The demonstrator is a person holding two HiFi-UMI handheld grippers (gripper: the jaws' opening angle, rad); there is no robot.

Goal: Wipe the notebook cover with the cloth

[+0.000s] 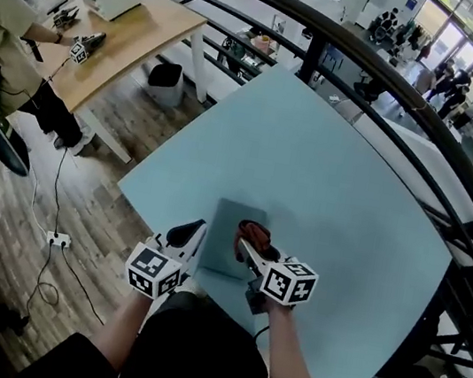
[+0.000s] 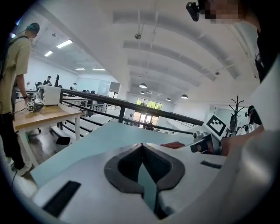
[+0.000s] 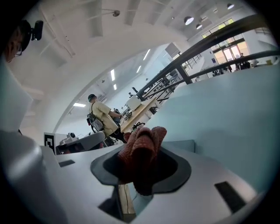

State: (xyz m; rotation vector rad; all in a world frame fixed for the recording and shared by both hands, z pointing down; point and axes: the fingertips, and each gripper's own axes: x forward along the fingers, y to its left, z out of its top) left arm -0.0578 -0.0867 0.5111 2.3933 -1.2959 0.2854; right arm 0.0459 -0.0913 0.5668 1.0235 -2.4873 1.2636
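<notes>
Head view looks steeply down; gripper views skim the table (image 1: 345, 184).

Red cloth (image 3: 142, 153) bunched between hand-held gripper (image 3: 144, 168) jaws.

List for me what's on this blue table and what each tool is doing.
Table: light blue
Notebook: blue-grey, flat on table, near the person
Cloth: red, bunched, over notebook's right side
Right gripper: fingers shut on cloth
Left gripper: fingers shut, nothing between them, at notebook's left edge
</notes>
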